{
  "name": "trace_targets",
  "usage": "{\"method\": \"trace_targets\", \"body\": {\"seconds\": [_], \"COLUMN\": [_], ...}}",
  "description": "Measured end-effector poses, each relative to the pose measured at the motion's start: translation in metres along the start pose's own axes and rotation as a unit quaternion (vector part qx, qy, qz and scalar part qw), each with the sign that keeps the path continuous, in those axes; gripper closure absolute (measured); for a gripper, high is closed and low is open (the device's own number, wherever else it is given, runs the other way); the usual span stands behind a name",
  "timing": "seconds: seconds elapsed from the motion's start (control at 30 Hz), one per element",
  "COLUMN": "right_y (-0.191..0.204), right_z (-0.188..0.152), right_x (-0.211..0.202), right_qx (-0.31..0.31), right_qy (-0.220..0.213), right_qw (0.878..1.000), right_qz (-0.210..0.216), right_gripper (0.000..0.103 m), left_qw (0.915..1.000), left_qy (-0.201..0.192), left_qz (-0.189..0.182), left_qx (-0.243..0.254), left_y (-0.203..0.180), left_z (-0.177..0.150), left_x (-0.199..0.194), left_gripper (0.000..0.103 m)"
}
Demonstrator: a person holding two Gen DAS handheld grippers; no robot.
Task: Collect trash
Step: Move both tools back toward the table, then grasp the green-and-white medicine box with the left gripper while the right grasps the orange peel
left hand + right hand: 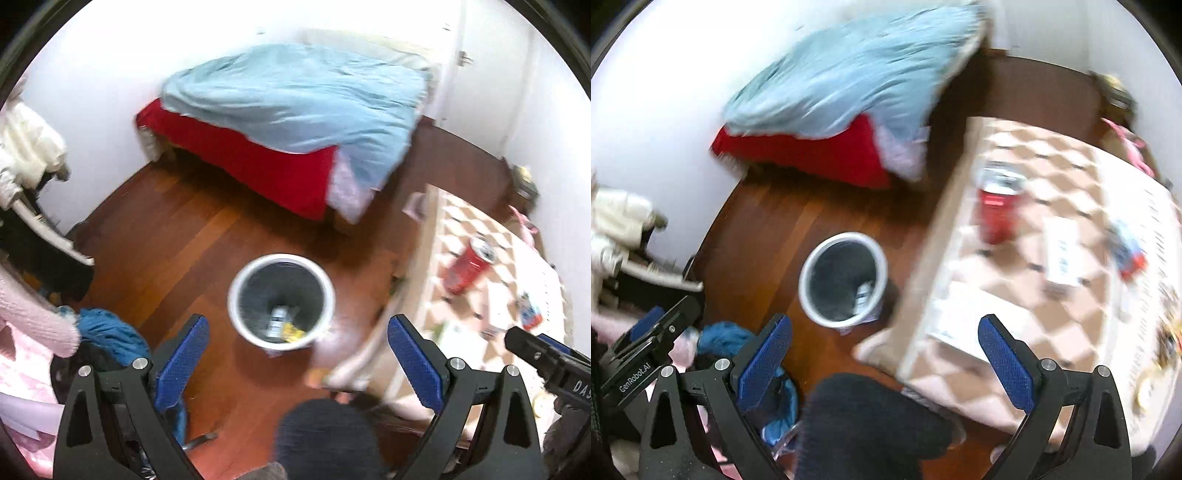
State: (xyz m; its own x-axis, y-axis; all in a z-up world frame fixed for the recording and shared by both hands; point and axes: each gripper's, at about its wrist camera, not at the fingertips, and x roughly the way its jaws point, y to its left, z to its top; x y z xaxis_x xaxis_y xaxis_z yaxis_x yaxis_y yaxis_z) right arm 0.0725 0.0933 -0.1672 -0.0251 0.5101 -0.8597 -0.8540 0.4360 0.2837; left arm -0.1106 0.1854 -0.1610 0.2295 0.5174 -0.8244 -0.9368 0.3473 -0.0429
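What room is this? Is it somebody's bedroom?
Most likely a bedroom. There is a bed with a rumpled blue blanket, clothes heaped on the wooden floor, and a small trash bin beside a checkered table.

Motion blur smearing the red can (997, 206) and the checkered table (1052, 295), small colourful wrapper (1128, 254) being too blurred to identify, bin (281, 301) contents (something pale and yellow) staying indistinct, right gripper (546, 363) being cut off by the left view's edge.

White walls (96, 74); reddish wood floor (177, 236); bed (258, 162), blue duvet (295, 96); checkered table (1052, 229).
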Motion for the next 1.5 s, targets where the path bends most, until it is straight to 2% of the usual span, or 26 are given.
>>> {"method": "trace_targets", "body": {"seconds": [0.1,0.23,0.4,0.53,0.67,0.73,0.9,1.0,1.1,1.17,1.23,1.27,1.5], "right_y": [-0.062,-0.154,-0.253,-0.303,-0.341,-0.356,-0.379,-0.384,-0.384,-0.380,-0.375,-0.374,-0.362], "right_z": [-0.017,-0.050,-0.091,-0.114,-0.126,-0.128,-0.132,-0.131,-0.131,-0.129,-0.127,-0.127,-0.124], "right_x": [-0.024,-0.042,-0.046,-0.041,-0.033,-0.027,-0.012,0.001,0.010,0.013,0.014,0.014,0.007], "right_qx": [0.054,0.139,0.229,0.279,0.318,0.332,0.349,0.348,0.339,0.319,0.297,0.294,0.278], "right_qy": [-0.012,-0.004,0.015,0.027,0.032,0.034,0.038,0.042,0.039,0.035,0.029,0.029,0.021], "right_qw": [0.998,0.987,0.965,0.948,0.933,0.927,0.919,0.919,0.923,0.927,0.930,0.931,0.939], "right_qz": [-0.034,-0.082,-0.126,-0.150,-0.164,-0.171,-0.178,-0.180,-0.177,-0.195,-0.214,-0.213,-0.199], "right_gripper": [0.001,0.001,0.001,0.001,0.001,0.001,0.002,0.013,0.021,0.030,0.061,0.065,0.067], "left_qw": [0.9987,0.9938,0.9855,0.9748,0.9682,0.9648,0.9628,0.9611,0.9606,0.9625,0.9645,0.9653,0.9682], "left_qy": [0.029,0.069,0.098,0.119,0.140,0.151,0.136,0.155,0.155,0.148,0.142,0.138,0.120], "left_qz": [-0.037,-0.066,-0.061,-0.051,-0.058,-0.055,-0.021,-0.030,-0.024,-0.025,-0.027,-0.029,-0.043], "left_qx": [0.019,0.057,0.125,0.182,0.199,0.208,0.233,0.227,0.229,0.226,0.221,0.220,0.215], "left_y": [-0.048,-0.109,-0.173,-0.208,-0.221,-0.225,-0.234,-0.234,-0.235,-0.235,-0.234,-0.233,-0.235], "left_z": [-0.014,-0.035,-0.048,-0.052,-0.056,-0.060,-0.063,-0.065,-0.071,-0.075,-0.078,-0.080,-0.075], "left_x": [0.016,0.050,0.088,0.118,0.132,0.139,0.147,0.156,0.164,0.163,0.159,0.156,0.138], "left_gripper": [0.004,0.004,0.004,0.004,0.004,0.004,0.004,0.005,0.005,0.008,0.008,0.008,0.008]}}
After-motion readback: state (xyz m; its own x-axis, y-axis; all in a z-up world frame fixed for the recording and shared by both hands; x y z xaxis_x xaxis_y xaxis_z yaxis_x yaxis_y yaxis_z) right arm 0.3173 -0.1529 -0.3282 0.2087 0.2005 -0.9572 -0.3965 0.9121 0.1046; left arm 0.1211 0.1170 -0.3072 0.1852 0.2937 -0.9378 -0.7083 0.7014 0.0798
